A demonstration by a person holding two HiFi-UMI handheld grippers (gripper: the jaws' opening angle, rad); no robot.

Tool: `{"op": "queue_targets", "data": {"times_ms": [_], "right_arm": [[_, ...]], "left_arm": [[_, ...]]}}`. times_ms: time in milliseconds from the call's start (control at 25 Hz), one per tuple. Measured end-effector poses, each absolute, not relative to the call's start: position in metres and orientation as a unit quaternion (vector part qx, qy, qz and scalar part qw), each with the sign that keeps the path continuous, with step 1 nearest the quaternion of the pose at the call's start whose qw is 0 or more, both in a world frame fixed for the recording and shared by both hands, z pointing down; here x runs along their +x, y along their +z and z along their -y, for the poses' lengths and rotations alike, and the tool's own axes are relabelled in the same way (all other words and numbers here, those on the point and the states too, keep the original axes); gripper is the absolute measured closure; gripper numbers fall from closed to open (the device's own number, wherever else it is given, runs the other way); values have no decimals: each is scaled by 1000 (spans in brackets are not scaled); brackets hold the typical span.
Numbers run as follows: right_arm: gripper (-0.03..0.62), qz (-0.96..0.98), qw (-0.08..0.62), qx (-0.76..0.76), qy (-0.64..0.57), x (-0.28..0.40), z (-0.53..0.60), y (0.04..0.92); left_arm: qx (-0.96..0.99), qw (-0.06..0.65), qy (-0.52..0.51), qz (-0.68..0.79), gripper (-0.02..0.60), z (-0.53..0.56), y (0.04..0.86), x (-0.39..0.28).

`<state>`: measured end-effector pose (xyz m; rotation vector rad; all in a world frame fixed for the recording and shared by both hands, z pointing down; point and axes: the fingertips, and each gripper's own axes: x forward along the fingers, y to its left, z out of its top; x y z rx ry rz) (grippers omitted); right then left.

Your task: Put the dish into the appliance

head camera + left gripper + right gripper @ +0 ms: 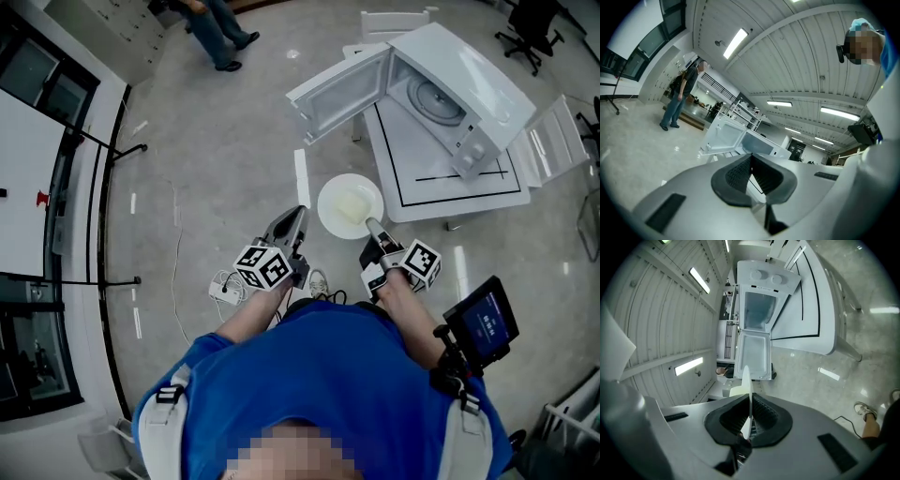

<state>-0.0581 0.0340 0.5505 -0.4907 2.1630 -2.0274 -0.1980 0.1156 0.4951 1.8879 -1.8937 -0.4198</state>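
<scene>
A round white dish (350, 206) is carried level in front of the person, with my right gripper (372, 225) shut on its near rim. In the right gripper view the dish (747, 380) shows edge-on between the pads of the right gripper (749, 414). The white microwave (450, 94) stands on a white table (450, 183) ahead, with its door (342, 94) swung wide open and its cavity empty (760, 310). My left gripper (298, 216) is left of the dish, apart from it. Its jaws are shut on nothing (751, 158), and it faces the microwave door (724, 136).
A person (220, 33) stands on the floor at the far left, also in the left gripper view (677, 101). A white power strip with cables (225, 286) lies by the person's feet. An office chair (530, 28) and a white rack (562, 141) stand to the right of the table.
</scene>
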Motion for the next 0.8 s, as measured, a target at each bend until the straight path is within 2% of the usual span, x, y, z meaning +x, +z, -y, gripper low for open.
{"op": "queue_targets", "data": {"times_ms": [440,800], "right_arm": [[585,-707,117,-220,-662,-103,-12,547],[585,-694,156,-265,-651,-115,-12,541]], "left_arm": [[726,227,-147,632,575,-80,495,-254],[758,236,-147,589,575,-65,493,-272]]}}
